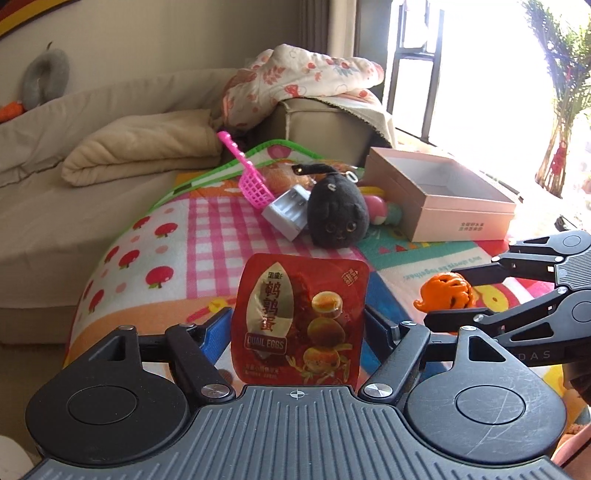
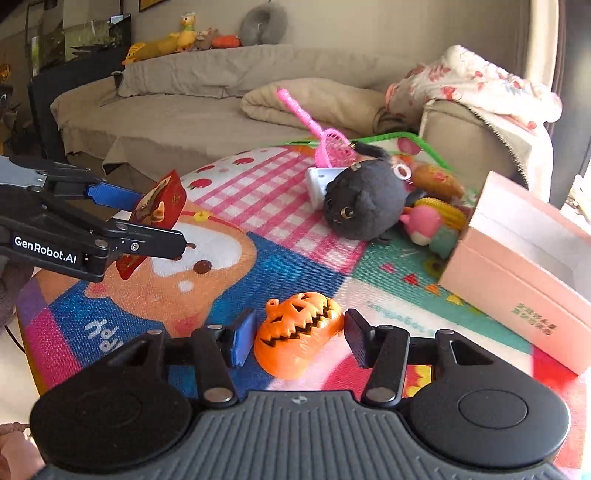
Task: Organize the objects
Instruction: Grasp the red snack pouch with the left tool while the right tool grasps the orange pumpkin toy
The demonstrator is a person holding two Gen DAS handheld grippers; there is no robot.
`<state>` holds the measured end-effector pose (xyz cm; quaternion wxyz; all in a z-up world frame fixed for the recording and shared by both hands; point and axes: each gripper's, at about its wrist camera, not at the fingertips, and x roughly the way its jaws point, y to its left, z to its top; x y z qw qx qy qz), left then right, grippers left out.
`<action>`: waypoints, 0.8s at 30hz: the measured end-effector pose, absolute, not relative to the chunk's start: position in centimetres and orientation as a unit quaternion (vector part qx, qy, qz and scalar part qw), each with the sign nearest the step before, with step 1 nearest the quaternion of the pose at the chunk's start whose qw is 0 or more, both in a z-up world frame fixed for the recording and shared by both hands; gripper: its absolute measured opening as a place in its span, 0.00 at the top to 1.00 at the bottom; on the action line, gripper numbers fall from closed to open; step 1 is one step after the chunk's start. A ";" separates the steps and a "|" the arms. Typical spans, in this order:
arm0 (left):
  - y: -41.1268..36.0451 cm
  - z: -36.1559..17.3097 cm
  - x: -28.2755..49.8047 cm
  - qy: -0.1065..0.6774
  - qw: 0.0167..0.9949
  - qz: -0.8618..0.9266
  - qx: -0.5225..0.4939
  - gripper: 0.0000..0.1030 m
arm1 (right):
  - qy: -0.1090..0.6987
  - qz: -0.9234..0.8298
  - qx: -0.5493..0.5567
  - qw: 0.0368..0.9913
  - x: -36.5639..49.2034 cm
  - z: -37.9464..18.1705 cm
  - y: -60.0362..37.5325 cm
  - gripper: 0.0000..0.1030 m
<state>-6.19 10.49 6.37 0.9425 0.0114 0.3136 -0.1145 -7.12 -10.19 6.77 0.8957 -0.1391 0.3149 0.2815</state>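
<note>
Beige sofa (image 2: pixel 207 110) with folded blanket (image 1: pixel 144 147), floral quilt (image 1: pixel 306 77), grey neck pillow (image 2: pixel 263 20).

Toy pile (image 2: pixel 373 199) crowding pink box (image 2: pixel 517 266)

Left black two-finger gripper (image 1: pixel 299 325): ribbed grey housing, round black discs, silver screws, blue pads, white "GenRobot.AI" lettering. Right black two-finger gripper (image 2: pixel 299 336) matched it; one blue pad, one black.

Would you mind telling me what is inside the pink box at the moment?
The pink box is open, and the pale floor that shows in the left wrist view is bare. Its near wall hides the front strip of the floor, so something flat there would go unseen.
</note>
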 end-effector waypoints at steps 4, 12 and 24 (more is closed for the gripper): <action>6.2 9.2 -3.8 0.288 0.944 -0.162 0.015 0.23 | 0.290 0.240 -0.124 0.918 -8.1 9.0 -15.1 0.50; -5.8 13.1 7.7 0.248 0.945 -0.215 -0.010 0.22 | 0.245 0.147 -0.081 0.955 -8.7 11.3 -23.1 0.50; -9.8 6.4 13.0 0.299 0.934 -0.198 -0.009 0.25 | 0.256 0.096 -0.045 0.961 -5.9 10.5 -27.8 0.50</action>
